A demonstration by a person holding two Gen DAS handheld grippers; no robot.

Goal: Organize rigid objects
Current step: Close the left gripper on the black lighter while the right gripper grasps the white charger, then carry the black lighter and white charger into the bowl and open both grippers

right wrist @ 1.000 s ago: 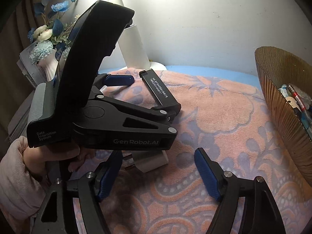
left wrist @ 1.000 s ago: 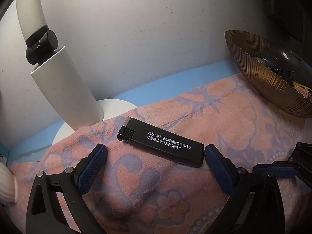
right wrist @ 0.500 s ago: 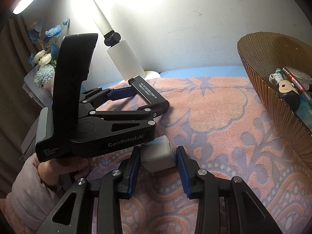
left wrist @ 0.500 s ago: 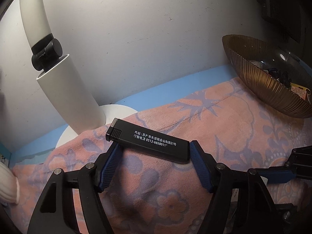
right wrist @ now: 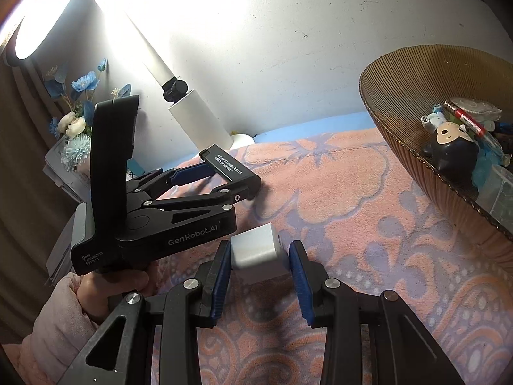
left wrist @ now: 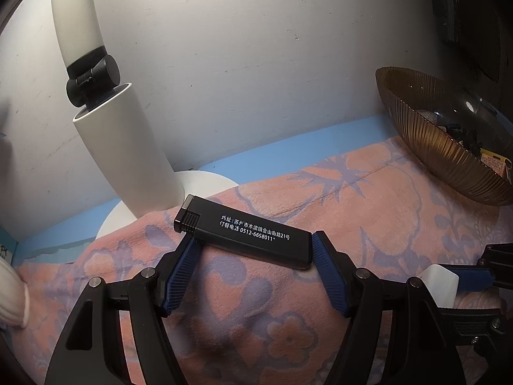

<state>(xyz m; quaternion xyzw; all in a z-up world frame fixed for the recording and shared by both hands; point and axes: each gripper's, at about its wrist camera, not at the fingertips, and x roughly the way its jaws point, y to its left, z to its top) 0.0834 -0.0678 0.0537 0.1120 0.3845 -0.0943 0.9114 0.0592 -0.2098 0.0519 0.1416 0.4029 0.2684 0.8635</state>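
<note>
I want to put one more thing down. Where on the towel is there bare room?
Free: the towel between the white block and the bowl, and the strip behind toward the blue edge. Crowded: the left side, with the lighter, both claws and the lamp.

Item count, both wrist views.
One black lighter (left wrist: 243, 237), one white charger block (right wrist: 258, 253), one ribbed amber bowl (right wrist: 394, 96) at right, one white desk lamp (left wrist: 121, 147) at upper left, two grippers: left gripper (left wrist: 253, 256), right gripper (right wrist: 259, 266).
</note>
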